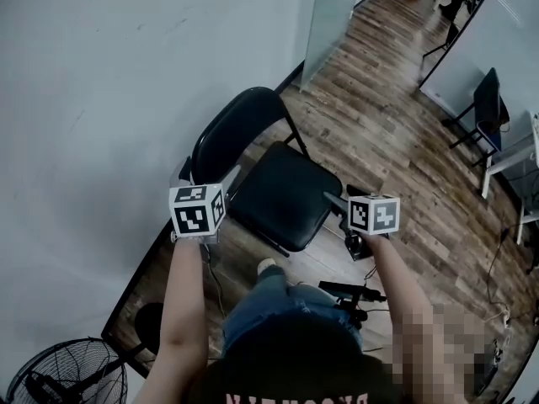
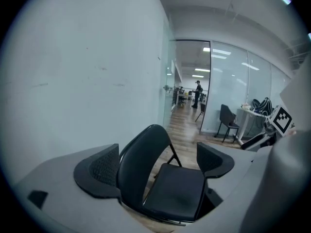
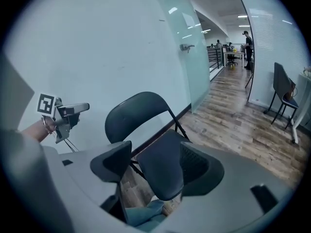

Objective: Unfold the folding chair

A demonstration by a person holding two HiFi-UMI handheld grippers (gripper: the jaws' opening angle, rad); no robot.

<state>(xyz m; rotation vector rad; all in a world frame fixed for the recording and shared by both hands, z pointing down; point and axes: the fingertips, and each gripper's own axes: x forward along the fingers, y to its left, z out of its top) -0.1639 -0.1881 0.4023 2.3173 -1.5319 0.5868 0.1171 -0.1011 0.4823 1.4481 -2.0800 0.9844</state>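
Note:
The black folding chair stands opened out on the wood floor by the white wall, its seat [image 1: 282,194] level and its backrest [image 1: 232,137] upright. My left gripper [image 1: 227,179] hangs above the chair's left side, clear of it, with its jaws wide apart and empty. Over the seat's right edge my right gripper [image 1: 337,200] also touches nothing. In the left gripper view the chair [image 2: 177,191] shows beyond the gap of the left gripper [image 2: 158,166]. In the right gripper view the seat [image 3: 160,174] lies behind the right gripper [image 3: 155,164], whose pads stand apart with nothing between them.
A floor fan [image 1: 67,377] stands at the lower left by the wall. Black gear [image 1: 358,293] lies on the floor right of my leg [image 1: 269,297]. Another black chair [image 1: 488,103] and a white desk [image 1: 514,158] stand at the far right. A glass partition [image 1: 328,15] closes the wall's far end.

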